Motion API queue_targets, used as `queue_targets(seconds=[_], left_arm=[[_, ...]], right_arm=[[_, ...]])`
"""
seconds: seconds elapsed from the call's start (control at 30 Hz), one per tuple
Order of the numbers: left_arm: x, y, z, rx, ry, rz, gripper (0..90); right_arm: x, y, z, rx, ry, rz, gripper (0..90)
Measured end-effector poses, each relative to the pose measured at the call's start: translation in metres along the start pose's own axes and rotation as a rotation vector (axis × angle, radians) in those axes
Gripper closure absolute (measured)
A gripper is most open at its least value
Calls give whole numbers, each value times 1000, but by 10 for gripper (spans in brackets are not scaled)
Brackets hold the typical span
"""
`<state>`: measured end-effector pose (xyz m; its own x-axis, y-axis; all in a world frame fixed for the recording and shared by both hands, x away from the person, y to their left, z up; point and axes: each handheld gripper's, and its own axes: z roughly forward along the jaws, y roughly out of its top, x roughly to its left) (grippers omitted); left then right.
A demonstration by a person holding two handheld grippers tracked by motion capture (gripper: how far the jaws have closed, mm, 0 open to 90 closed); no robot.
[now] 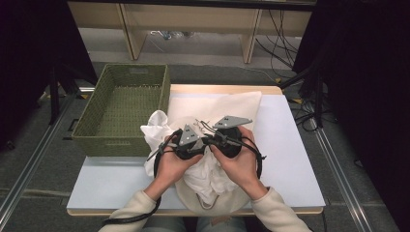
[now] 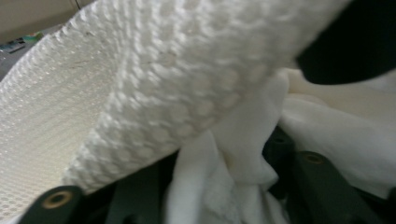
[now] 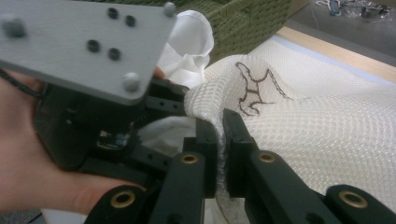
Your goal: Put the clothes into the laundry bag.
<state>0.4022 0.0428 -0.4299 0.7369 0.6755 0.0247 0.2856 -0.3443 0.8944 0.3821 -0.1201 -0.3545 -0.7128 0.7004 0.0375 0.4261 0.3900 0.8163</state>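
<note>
A cream mesh bag lies on the table with a white cloth bunched at its mouth. Both hands hold the grippers close together over it. My right gripper is shut on a raised fold of the mesh bag, just below a brown cord. My left gripper is beside it to the left, its grey plate close by. In the left gripper view its jaws stand apart, with the white cloth loose between them under the mesh bag; the fingertips are buried in cloth.
A green woven basket stands at the table's back left, touching the white cloth. The pale table top is bare to the right of the bag. Black stands and cables flank the table.
</note>
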Motion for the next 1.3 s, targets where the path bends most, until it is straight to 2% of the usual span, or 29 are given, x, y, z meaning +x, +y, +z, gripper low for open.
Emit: queue_targets(seconds=[0.03, 0.1, 0.13, 0.17, 0.2, 0.23, 0.27, 0.3, 0.33, 0.37, 0.47, 0.53, 0.57, 0.6, 0.63, 0.67, 0.7, 0.73, 0.77, 0.8, 0.93, 0.97, 1.0, 1.03, 1.07, 1.1, 1.13, 1.2, 1.3], left_arm=[[-2, 2, -6, -3, -7, 33, 483], [-4, 2, -10, -6, -16, 34, 389], [-6, 3, -15, -19, -21, 38, 389], [-7, 3, -21, -26, -25, 41, 323], [-8, 5, -35, -38, -24, 49, 295], [-10, 5, -41, -66, -29, 32, 268], [-10, 5, -41, -66, -29, 32, 248], [-12, 6, -56, -70, -37, 23, 236], [-12, 6, -56, -70, -37, 23, 228], [-10, 6, -70, -89, -38, 17, 222], [-7, 7, -81, -90, -50, 26, 224], [-4, 6, -89, -70, -69, 29, 218], [1, 1, -92, -5, -58, 55, 207], [2, -3, -90, 31, -58, 47, 203], [5, -8, -87, 58, -56, 59, 202], [5, -8, -87, 58, -56, 59, 201], [8, -17, -78, 105, -60, 52, 202], [8, -17, -78, 105, -60, 52, 203], [10, -26, -66, 128, -56, 42, 205], [9, -30, -59, 141, -56, 38, 208], [8, -35, -45, 142, -59, 32, 295], [7, -36, -42, 147, -65, 14, 346], [7, -35, -41, 152, -75, 31, 394], [6, -35, -38, 152, -80, 29, 434], [6, -35, -38, 152, -80, 29, 479], [5, -35, -37, 158, -93, 24, 479], [5, -34, -36, 158, -96, 33, 572], [3, -33, -35, 159, -93, 37, 647], [0, -32, -37, 148, -82, 30, 698]], right_arm=[[-2, 0, 0, -9, 2, 2, 872], [-3, 0, -2, -12, -19, 18, 872], [-3, 0, -2, -12, -19, 18, 872], [-6, 0, -3, -20, -23, 4, 872], [-6, 0, -4, -16, -27, 19, 872], [-8, 0, -4, -21, -33, 3, 872], [-8, 0, -4, -21, -33, 3, 872], [-8, 0, -4, -18, -22, 14, 871], [-8, 0, -4, -8, -25, 29, 871], [-8, 0, -4, -8, -28, 25, 871], [-9, 0, -3, -11, -35, 10, 871], [-8, 0, -3, -12, -28, 13, 871], [-7, 0, -3, -8, -27, 21, 870], [-8, 0, -3, -9, -28, 15, 870], [-8, 0, -3, -9, -29, 17, 870], [-8, 0, -2, -7, -28, 17, 870], [-8, 0, -3, -9, -40, 8, 870], [-8, 0, -3, -9, -40, 8, 870], [-7, 0, -1, -8, -23, 20, 870], [-8, 0, -1, -6, -39, 1, 869], [-6, -1, 1, 7, -38, 2, 869], [-7, -1, 2, 9, -25, 2, 869], [-6, -2, 2, 13, -24, 19, 869], [-7, -2, 2, 7, -28, -2, 869], [-7, -2, 2, 7, -28, -2, 869], [-7, -1, 1, 9, -28, 5, 868], [-6, -1, 0, 7, -38, 0, 869], [-6, -1, 0, 10, -36, 1, 869], [-6, -1, 1, 8, -25, -6, 869]])
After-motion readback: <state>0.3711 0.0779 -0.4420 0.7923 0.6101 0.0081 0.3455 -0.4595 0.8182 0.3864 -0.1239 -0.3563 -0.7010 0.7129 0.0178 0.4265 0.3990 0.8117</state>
